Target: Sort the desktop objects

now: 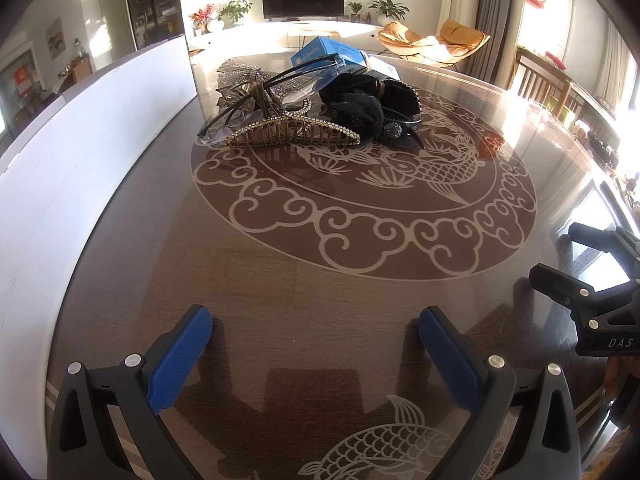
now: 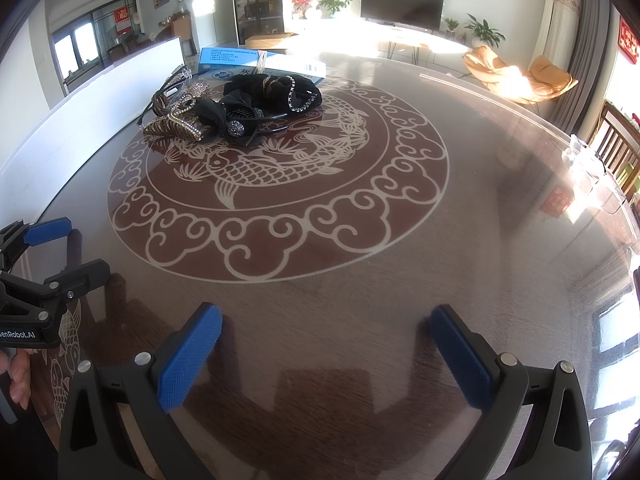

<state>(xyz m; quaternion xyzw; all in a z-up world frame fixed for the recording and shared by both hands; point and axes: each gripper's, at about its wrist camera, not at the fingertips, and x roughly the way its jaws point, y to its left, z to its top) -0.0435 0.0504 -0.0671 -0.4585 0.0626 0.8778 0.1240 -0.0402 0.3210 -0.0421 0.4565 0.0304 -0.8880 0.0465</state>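
Note:
A pile of small items lies at the far side of the round fish-patterned table (image 1: 280,280). It holds clear-lens glasses (image 1: 224,130), a gold rhinestone hair claw (image 1: 296,136), black fabric hair accessories (image 1: 368,104) and a blue box (image 1: 332,54) behind them. The right wrist view shows the blue box (image 2: 256,62), a black scrunchie (image 2: 276,90), a black bow clip (image 2: 232,118) and the gold claw (image 2: 172,126). My left gripper (image 1: 314,314) is open over bare table, well short of the pile. My right gripper (image 2: 326,314) is open too, and nothing sits between its pads.
A long white box wall (image 1: 100,132) runs along the table's left edge, also visible as the white wall (image 2: 100,96). Wooden chairs (image 2: 616,148) stand beyond the right rim, near a clear plastic item (image 2: 580,160). Each gripper shows at the other view's edge.

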